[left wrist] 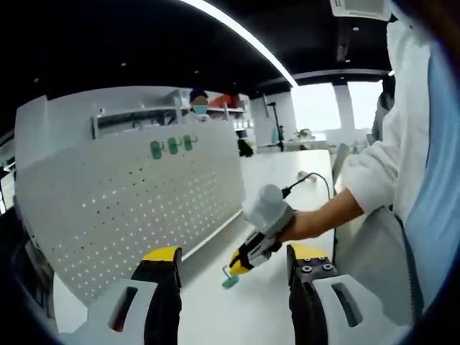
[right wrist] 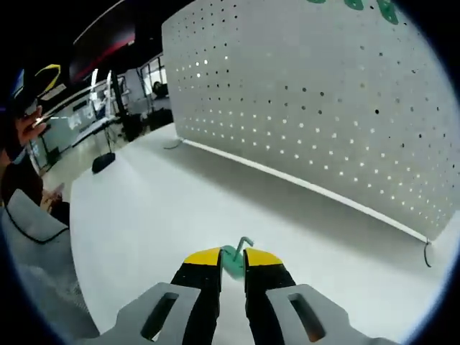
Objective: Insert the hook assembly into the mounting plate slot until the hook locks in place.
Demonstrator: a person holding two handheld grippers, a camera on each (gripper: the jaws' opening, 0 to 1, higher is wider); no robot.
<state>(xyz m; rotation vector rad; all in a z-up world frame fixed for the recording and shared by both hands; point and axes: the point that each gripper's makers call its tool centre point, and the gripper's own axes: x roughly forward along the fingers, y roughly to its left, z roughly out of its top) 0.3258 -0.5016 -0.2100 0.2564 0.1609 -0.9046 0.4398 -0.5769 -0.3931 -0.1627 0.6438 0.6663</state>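
Note:
A white pegboard mounting plate (left wrist: 136, 208) stands upright on the white table, with three green hooks (left wrist: 172, 145) fixed near its top edge. In the left gripper view my left gripper (left wrist: 233, 267) is open with nothing between its yellow-tipped fingers. Ahead of it the right gripper (left wrist: 241, 262), held by a gloved hand, grips a green hook (left wrist: 229, 280) just above the table. In the right gripper view my right gripper (right wrist: 232, 260) is shut on the green hook (right wrist: 236, 257), whose bent end sticks up past the fingertips. The pegboard (right wrist: 323, 108) rises ahead and to the right.
A black cable (left wrist: 316, 180) lies on the table (left wrist: 244, 309) behind the hand. A person's white sleeve (left wrist: 381, 172) fills the right side. Another person sits beyond the pegboard. Chairs (right wrist: 32, 215) and stands are at the left past the table edge.

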